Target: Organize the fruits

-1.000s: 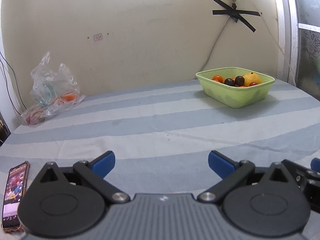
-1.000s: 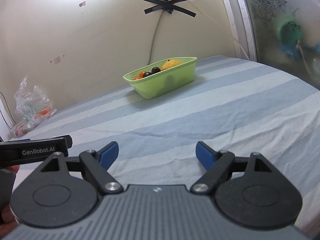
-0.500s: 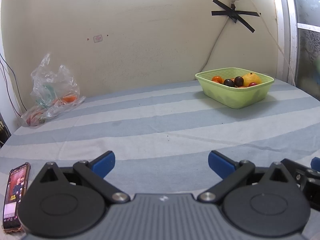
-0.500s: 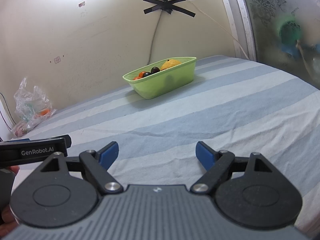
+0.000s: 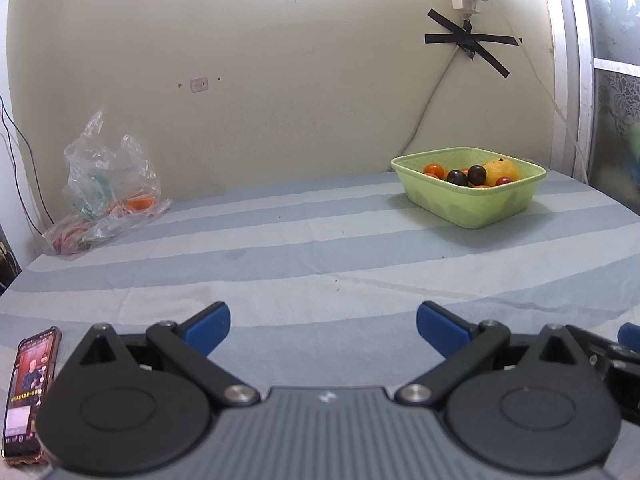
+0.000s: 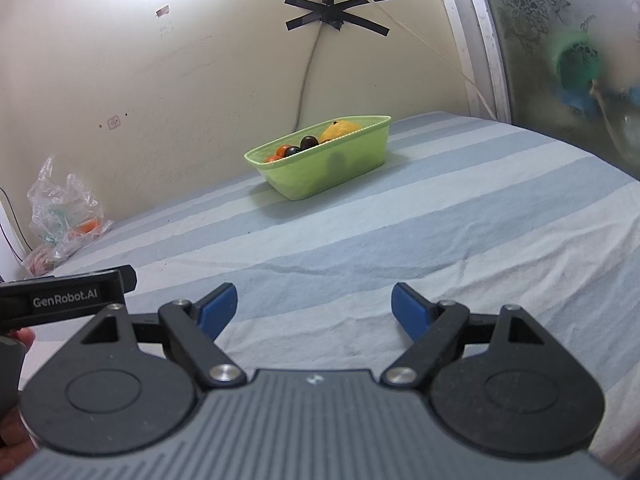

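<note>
Left hand-held gripper [image 5: 323,326] spread wide, blue pads apart, nothing between them, hovering low over the striped cloth; right hand-held gripper [image 6: 314,309] likewise released and empty. Both are matte black with ribbed grey housings and round pivot discs. Surface is a bed [image 5: 320,248], its sheet [image 6: 440,240] in pale blue and white bands, lightly creased. The fruits sit in a light green plastic tub [image 5: 472,204], rectangular with rounded corners and a fine-ribbed rim, in the upper right of the left view and upper centre of the right view [image 6: 320,176], well apart from both grippers. Inside: a yellow-orange fruit [image 5: 502,170], two dark round ones [image 5: 476,175], small red-orange ones [image 5: 434,169]. Crinkled clear plastic bag [image 5: 108,188] lies against the wall at left. Only the left view shows a phone [image 5: 30,392], screen lit, lower left. Only the right view shows frosted patterned glass [image 6: 560,40] at right and a fingertip [image 6: 22,336] at the left edge.
</note>
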`<state>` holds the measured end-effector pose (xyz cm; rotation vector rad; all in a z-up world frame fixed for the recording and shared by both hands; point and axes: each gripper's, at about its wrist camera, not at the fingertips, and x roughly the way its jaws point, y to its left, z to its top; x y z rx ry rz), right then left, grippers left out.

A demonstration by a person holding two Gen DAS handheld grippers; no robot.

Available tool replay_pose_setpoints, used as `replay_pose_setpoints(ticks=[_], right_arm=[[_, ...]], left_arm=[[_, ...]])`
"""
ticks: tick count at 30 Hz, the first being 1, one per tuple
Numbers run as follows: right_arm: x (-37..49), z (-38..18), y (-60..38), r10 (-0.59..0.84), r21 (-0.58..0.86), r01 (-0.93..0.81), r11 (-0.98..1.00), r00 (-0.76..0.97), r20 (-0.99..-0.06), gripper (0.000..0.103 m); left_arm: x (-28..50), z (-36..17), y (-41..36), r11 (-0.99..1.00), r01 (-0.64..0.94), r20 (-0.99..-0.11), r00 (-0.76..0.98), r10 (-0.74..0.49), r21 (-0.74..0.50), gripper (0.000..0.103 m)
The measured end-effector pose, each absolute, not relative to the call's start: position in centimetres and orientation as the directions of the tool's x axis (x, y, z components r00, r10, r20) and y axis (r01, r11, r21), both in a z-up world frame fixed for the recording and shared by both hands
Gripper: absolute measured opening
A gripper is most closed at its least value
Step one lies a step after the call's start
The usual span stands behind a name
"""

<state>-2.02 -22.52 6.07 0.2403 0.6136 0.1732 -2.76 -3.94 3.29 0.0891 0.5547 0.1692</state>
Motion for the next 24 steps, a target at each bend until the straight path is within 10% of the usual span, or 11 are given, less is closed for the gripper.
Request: replay_pose_setpoints(ticks=[24], right_arm=[[-2.29,6.36,-22.58,0.231,0.276,-0.089,0.957,0.810,-0.539,0.086]], left_arm=[[-2.50,3.29,-3.65,0.983,-0.150,-0.551,0.814,0.183,0.105,0.103]])
